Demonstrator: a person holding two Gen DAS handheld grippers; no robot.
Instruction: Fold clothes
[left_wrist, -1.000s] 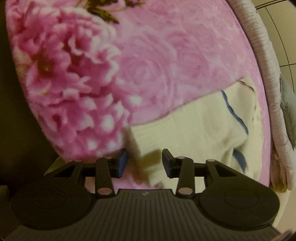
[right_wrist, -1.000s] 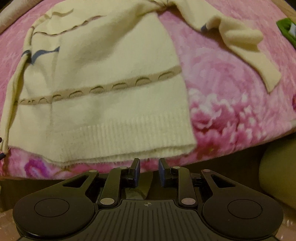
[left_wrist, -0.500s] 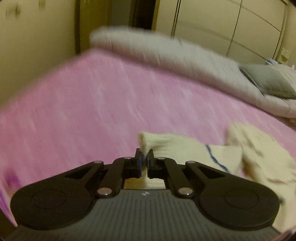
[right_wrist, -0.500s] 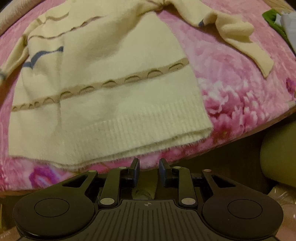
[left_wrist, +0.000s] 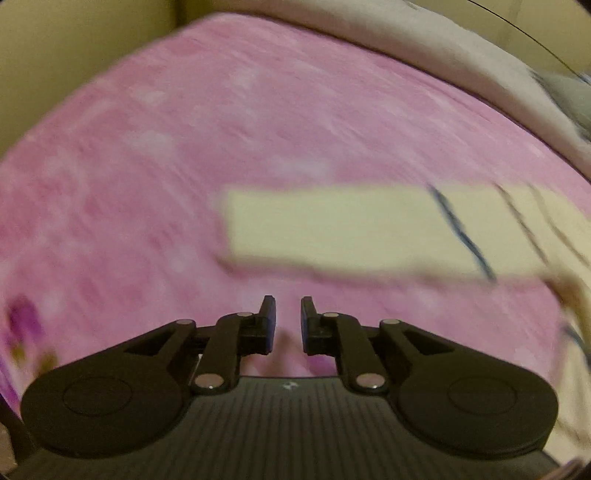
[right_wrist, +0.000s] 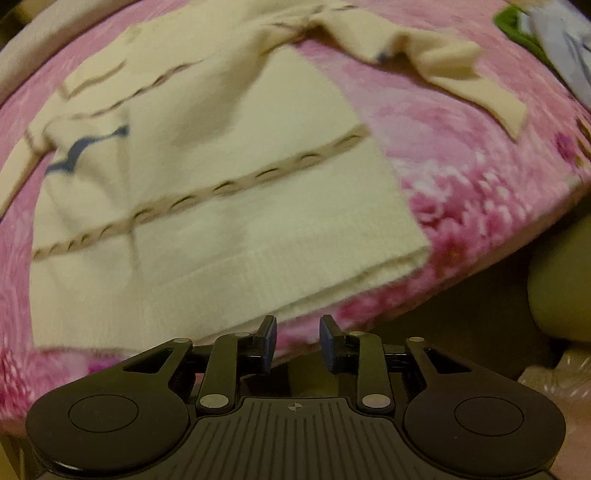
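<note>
**Cream sweater spread on pink blanket, both grippers empty**

A cream sweater (right_wrist: 207, 192) is laid flat on a pink floral blanket (right_wrist: 461, 173) that covers the bed. In the right wrist view its ribbed hem is seen nearest the camera, close to the blanket's front edge. A tan band of oval marks is run across the body, and a blue mark is seen near the left side. One sleeve (right_wrist: 454, 74) is stretched out to the upper right over the blanket. A green and pale blue item (right_wrist: 535, 33) is seen at the far right corner, too cut off to be made out.

The right gripper (right_wrist: 297, 341) is held just in front of the hem, over the blanket's edge. Its jaws are parted and are opening, and nothing is caught between them.

The left wrist view is blurred. There the other sleeve (left_wrist: 369, 229) is seen as a pale strip lying across the blanket (left_wrist: 184, 129), crossed by a blue line. The left gripper (left_wrist: 288, 325) is held above bare blanket, near the strip but apart from it. Its jaws are parted by a narrow gap and are opening; nothing is held. A pale quilt (left_wrist: 424, 40) is seen along the far side of the bed.
</note>
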